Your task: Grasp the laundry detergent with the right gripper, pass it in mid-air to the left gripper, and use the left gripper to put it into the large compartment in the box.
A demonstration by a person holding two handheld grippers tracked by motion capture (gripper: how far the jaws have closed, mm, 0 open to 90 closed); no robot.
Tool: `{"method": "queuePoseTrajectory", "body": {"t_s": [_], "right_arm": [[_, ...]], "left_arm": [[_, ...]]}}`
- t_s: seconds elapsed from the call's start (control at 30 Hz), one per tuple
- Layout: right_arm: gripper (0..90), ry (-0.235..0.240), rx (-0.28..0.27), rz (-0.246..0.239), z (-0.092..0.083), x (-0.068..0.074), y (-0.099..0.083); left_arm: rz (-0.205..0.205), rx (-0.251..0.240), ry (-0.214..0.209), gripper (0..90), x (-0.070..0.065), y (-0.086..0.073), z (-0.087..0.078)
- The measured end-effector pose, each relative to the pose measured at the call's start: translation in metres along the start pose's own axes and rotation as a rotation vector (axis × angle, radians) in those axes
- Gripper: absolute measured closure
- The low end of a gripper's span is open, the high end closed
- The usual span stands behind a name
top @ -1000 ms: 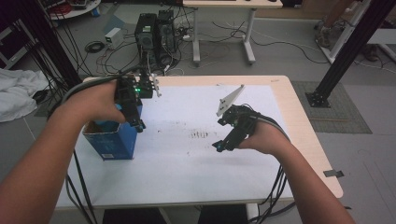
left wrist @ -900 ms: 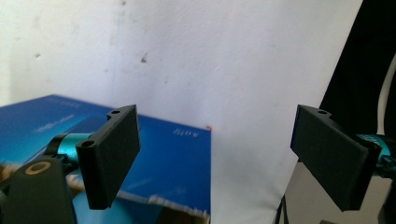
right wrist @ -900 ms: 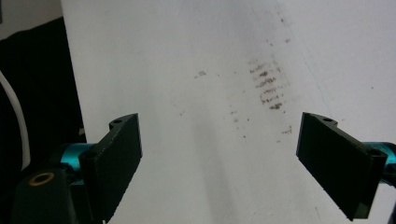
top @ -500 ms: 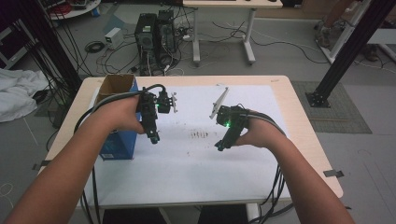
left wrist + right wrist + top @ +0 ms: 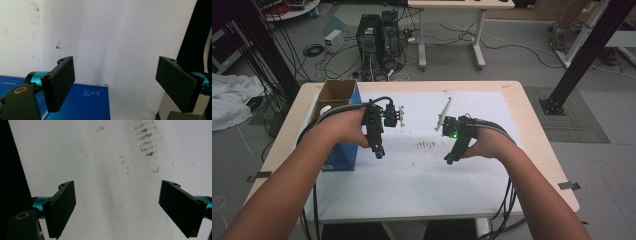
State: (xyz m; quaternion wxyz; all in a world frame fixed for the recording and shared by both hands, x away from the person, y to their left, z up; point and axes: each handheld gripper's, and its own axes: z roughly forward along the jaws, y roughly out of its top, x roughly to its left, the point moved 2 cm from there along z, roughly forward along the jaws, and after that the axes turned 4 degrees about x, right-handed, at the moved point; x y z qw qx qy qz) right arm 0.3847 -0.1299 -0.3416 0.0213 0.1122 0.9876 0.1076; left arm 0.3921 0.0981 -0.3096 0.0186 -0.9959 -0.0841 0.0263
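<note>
White paper covers the tabletop, with cables and computer towers on the floor beyond.

Blue box: stands at the paper's 9 o'clock edge, top flaps open, interior brown. In the left gripper view its blue face sits just below and behind the left jaw.

Change since a second ago: left gripper was down at the box; it is now lifted clear and swung toward table centre, at 3 o'clock of the box. Judgement: the box step looks finished or abandoned.

Left jaws: wide apart, nothing between them, bare paper behind.

Right gripper: at 3 o'clock of the left, near the brown smudges. Jaws wide, empty, not visibly touching the paper.
</note>
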Motion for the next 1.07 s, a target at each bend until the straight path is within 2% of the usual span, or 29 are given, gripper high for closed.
{"method": "queuePoseTrajectory", "body": {"t_s": [0.03,0.07,0.27,0.33,0.4,0.47,0.57,0.87,1.07], "right_arm": [[13.5,-0.004,0.01,-0.007,0.001,-0.001,-0.001],[13.5,-0.008,0.043,-0.005,0.002,-0.001,-0.003],[13.5,0.018,0.07,-0.014,0.005,-0.002,-0.005],[13.5,0.021,0.109,-0.017,0.004,-0.003,-0.007],[13.5,0.028,0.11,-0.007,0.001,-0.005,-0.007],[13.5,0.016,0.113,-0.016,0.0,-0.007,-0.007],[13.5,-0.01,0.149,-0.009,-0.004,-0.009,-0.007],[13.5,-0.022,0.161,-0.003,-0.006,-0.01,-0.01],[13.5,-0.031,0.15,0.003,-0.007,-0.009,-0.01]], "left_arm": [[-0.002,-0.003,0.0,15.9,0.0,-0.001,0.001],[-0.002,-0.006,0.0,15.8,0.0,-0.001,0.001],[-0.005,-0.003,-0.003,15.9,0.002,-0.004,0.001],[-0.006,-0.001,-0.013,15.9,0.001,-0.004,0.002],[-0.006,0.001,-0.015,15.9,0.001,-0.004,0.002],[-0.006,-0.003,-0.017,15.8,0.001,-0.004,0.003],[-0.012,-0.001,-0.015,15.9,0.002,-0.004,0.003],[-0.012,-0.004,-0.019,15.9,0.002,-0.004,0.002],[-0.009,-0.008,-0.017,15.9,0.001,-0.003,0.002]]}}
